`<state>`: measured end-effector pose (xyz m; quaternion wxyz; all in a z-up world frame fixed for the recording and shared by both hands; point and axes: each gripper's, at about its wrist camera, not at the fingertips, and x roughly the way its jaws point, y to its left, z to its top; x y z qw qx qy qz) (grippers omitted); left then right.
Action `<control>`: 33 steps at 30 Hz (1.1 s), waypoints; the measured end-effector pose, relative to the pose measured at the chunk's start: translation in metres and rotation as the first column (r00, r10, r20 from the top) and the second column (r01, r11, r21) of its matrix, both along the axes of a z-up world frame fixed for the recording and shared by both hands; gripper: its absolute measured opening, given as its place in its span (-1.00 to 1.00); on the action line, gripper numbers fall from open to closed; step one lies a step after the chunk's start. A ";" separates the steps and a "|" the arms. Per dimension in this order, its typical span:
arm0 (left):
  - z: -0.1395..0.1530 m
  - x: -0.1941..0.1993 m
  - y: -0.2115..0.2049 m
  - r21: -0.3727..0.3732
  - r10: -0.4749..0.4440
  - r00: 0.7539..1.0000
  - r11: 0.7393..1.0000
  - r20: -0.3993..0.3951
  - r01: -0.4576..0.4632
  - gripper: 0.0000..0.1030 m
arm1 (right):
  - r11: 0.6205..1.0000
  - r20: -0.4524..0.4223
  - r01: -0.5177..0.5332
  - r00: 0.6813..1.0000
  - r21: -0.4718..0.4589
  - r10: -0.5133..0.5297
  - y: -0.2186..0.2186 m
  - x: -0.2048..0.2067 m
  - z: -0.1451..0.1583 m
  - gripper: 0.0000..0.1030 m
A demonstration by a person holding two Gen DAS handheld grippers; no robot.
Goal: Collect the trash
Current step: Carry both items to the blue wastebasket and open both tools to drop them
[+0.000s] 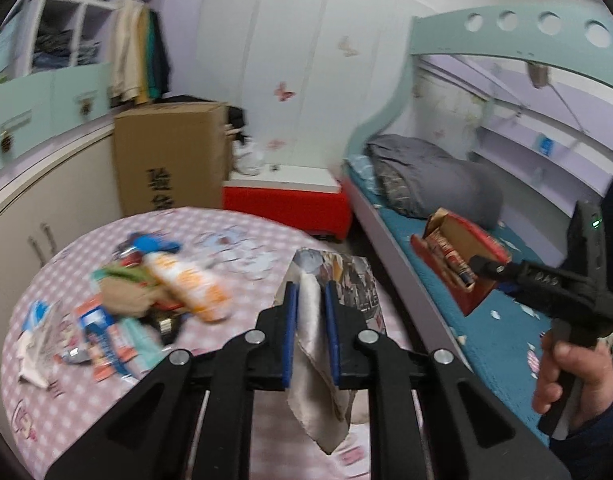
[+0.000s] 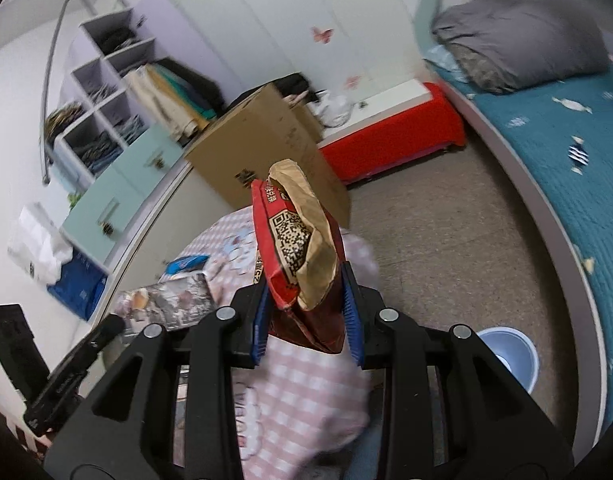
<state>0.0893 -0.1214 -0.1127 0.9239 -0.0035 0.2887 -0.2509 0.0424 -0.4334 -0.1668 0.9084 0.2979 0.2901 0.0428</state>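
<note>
Left tongs (image 1: 311, 312): blue pads closed tight on a thin silvery wrapper (image 1: 316, 364). It stands up between the pads and droops below them, clear of the desk (image 1: 46, 400). A printed foil bag (image 1: 346, 276) lies on the desk just behind the tips; whether it joins the wrapper I can't tell.

Right tongs (image 2: 306, 312): closed part-way on a red carton (image 2: 296, 248), torn open, brown inside, QR code facing the camera. The carton sticks up out of the pads, tilted, held off the desk. In the left view the same carton (image 1: 458, 256) shows in front of the bed (image 1: 506, 320), with the person's hand (image 1: 570, 376) on the tool's grip.

Rest of the trash is still on the round desk with the pink check cloth: a blurred pile (image 1: 118, 312) of wrappers and packets, an orange-white bottle (image 1: 186, 284) on top, a white crumple (image 1: 34, 360) at the left edge.

Blue bin (image 2: 510, 356) on the floor, right of the desk and near the bed. Cardboard box (image 1: 170, 156) and red box (image 1: 286, 204) behind the desk.
</note>
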 end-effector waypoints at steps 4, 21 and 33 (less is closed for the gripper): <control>0.007 -0.006 -0.051 0.018 -0.095 0.995 0.995 0.005 0.095 -0.75 | 0.996 -0.018 0.086 0.996 0.033 -0.085 -0.043 -0.024 -0.014 -0.40; -0.169 0.010 -0.286 0.326 -0.276 0.896 0.861 -0.349 0.392 -0.74 | 0.941 -0.379 0.300 0.898 0.158 -0.223 -0.151 -0.061 -0.189 -0.39; -0.259 0.035 -0.329 0.451 -0.171 0.865 0.796 -0.472 0.404 0.49 | 0.903 -0.581 0.351 0.799 0.247 -0.152 -0.171 -0.036 -0.321 0.59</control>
